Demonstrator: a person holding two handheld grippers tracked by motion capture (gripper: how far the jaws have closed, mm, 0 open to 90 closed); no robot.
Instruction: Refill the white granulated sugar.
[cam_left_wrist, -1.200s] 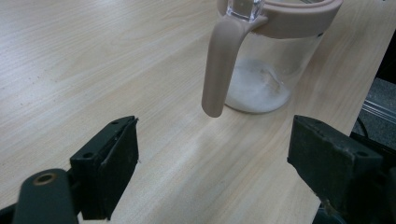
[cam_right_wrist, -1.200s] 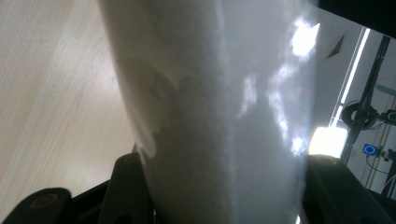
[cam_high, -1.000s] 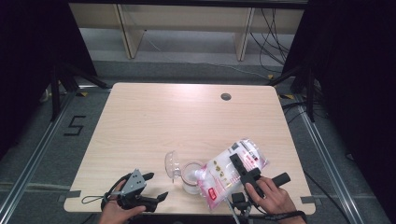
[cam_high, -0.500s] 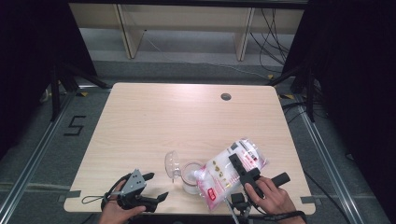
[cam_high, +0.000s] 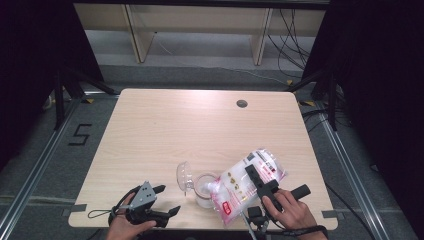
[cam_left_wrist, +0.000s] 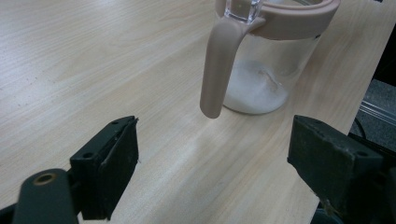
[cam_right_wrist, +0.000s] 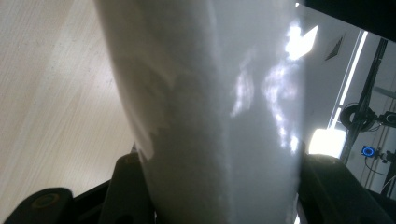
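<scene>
My right gripper (cam_high: 256, 176) has its jaws clamped on a soft clear plastic bag with red and white printing (cam_high: 240, 187), full of white powder, tipped down and left over a clear glass jar with a pale pink rim and handle (cam_left_wrist: 261, 56). The jar sits near the front edge of the light wooden counter (cam_high: 200, 125), a thin layer of white powder already in the bottom. That bag looks floppy and fairly heavy, its load likely to shift, so I'd judge a grip across the middle safest, where the film bunches. It's probably slick too. My left gripper (cam_high: 157, 200) rests at the near left, jaws wide apart, nothing between them. The jar is rigid and breakable; the handle is the obvious hold.
</scene>
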